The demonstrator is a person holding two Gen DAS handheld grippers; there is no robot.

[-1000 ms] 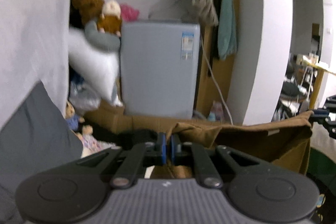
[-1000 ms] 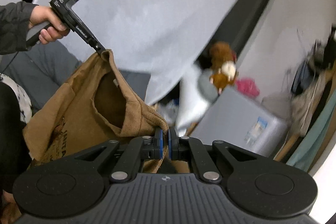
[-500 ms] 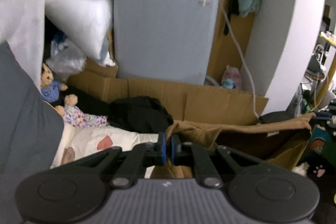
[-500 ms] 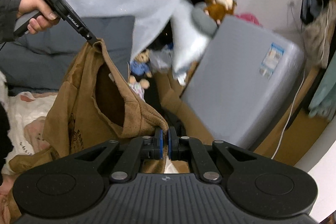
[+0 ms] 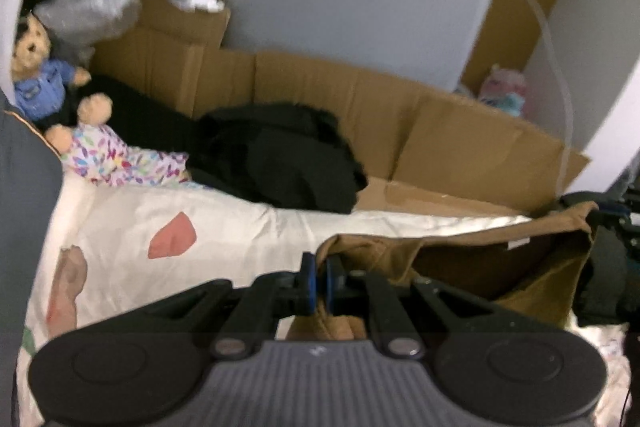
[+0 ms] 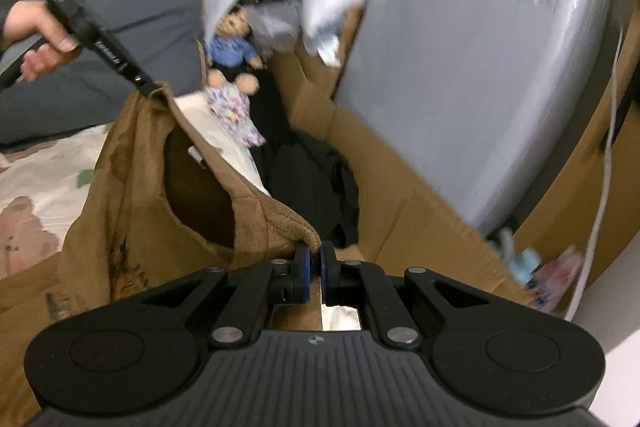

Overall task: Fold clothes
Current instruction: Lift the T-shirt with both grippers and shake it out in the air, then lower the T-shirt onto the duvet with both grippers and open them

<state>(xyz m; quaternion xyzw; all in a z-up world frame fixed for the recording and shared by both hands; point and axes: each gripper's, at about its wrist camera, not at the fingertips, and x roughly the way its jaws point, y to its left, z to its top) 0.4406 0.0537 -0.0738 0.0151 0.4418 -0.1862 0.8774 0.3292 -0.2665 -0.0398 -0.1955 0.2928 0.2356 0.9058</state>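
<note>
Brown top strung between both grippers, hanging just over the bed

Left gripper (image 5: pixel 319 281) and right gripper (image 6: pixel 313 269) are each clamped shut on an end of the top's (image 6: pixel 140 211) upper edge, so its long axis runs gripper to gripper and the body sags toward the sheet (image 5: pixel 224 239). I'd guess laying it flat comes next. Black clothes (image 5: pixel 280 155) and teddies (image 5: pixel 38 83) crowd the far side by the cardboard (image 5: pixel 460 131), so keep it near.

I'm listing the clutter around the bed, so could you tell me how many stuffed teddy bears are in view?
2: a bear in blue beside the grey cushion, and a bear in floral print just below it; others may be hidden.
</note>
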